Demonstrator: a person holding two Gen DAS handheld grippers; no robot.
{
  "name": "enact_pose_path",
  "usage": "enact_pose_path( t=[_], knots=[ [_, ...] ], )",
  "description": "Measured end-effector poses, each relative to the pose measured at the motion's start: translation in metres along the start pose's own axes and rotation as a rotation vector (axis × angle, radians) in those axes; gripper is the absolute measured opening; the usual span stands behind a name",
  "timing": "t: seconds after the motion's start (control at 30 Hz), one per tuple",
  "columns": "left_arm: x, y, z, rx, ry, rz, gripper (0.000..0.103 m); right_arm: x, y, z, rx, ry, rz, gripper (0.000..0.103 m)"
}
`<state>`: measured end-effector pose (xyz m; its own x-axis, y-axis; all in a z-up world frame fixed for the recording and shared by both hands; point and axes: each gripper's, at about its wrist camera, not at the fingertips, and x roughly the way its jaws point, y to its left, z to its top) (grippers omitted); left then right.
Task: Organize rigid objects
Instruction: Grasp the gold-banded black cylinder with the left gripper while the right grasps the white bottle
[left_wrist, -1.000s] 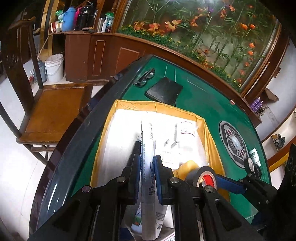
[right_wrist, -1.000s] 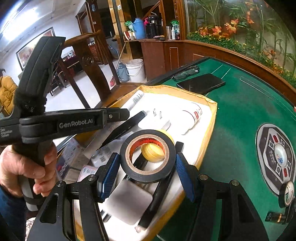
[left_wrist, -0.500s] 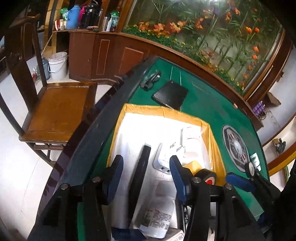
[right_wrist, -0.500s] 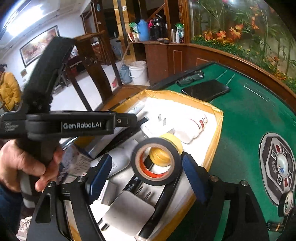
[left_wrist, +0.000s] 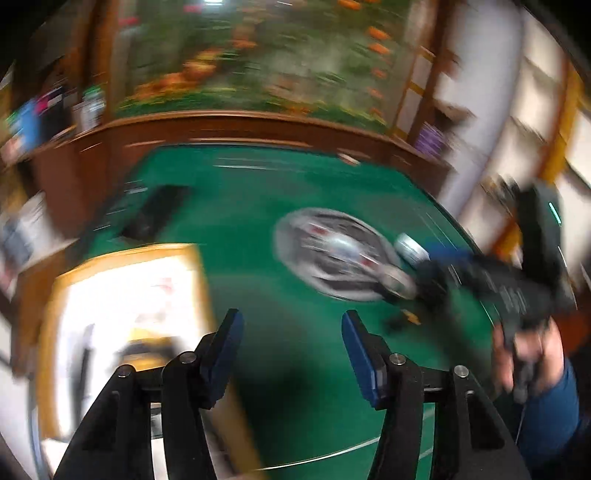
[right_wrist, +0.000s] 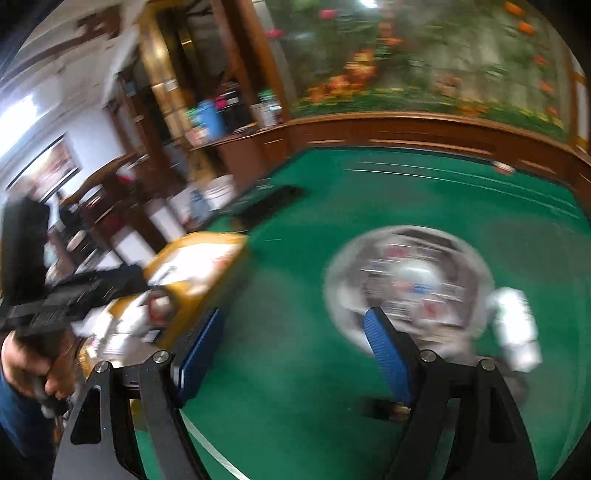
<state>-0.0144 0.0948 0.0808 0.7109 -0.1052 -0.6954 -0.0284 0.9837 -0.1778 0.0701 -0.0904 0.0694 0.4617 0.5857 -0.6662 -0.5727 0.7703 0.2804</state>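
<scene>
Both views are motion-blurred. My left gripper (left_wrist: 291, 332) is open and empty over the green table felt, just right of the yellow-rimmed box (left_wrist: 197, 280) that holds the sorted items. My right gripper (right_wrist: 291, 332) is open and empty over the felt, with the box (right_wrist: 221, 273) to its left. A small dark battery-like piece (right_wrist: 384, 406) lies on the felt by the right finger, and it also shows in the left wrist view (left_wrist: 402, 319). A white object (right_wrist: 515, 328) lies at the right of the round control panel (right_wrist: 406, 280).
The round control panel (left_wrist: 340, 254) is set into the felt at the table's centre. A black phone (left_wrist: 155, 214) lies at the far left of the table. The wooden table rim (right_wrist: 406, 129) and a planted glass wall stand behind. The other handle (left_wrist: 532, 280) is at the right.
Both grippers have swung right, off the box and over the felt. The left let go of the white tube, the right let go of the black tape roll; both now stand open.
</scene>
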Motion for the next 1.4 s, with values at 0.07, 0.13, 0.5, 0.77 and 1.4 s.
enact_pose_path(
  t=[0.07, 0.13, 0.5, 0.77, 1.4],
  knots=[
    [0.020, -0.034, -0.001, 0.085, 0.044, -0.059, 0.063, -0.010, -0.037, -0.002, 0.033, -0.029, -0.089, 0.078],
    [0.043, -0.067, -0.004, 0.180, 0.091, -0.097, 0.066, -0.017, -0.076, -0.010, 0.060, -0.061, -0.164, 0.078],
    [0.123, -0.141, -0.006, 0.408, 0.197, -0.015, 0.065, -0.024, -0.173, -0.022, 0.391, -0.086, -0.088, 0.078],
    [0.129, -0.146, -0.014, 0.365, 0.193, -0.011, 0.017, -0.016, -0.170, -0.014, 0.324, -0.057, -0.146, 0.078],
    [0.100, -0.132, -0.037, 0.169, 0.129, -0.024, 0.017, 0.014, -0.127, -0.018, 0.093, 0.047, -0.223, 0.033]
  ],
)
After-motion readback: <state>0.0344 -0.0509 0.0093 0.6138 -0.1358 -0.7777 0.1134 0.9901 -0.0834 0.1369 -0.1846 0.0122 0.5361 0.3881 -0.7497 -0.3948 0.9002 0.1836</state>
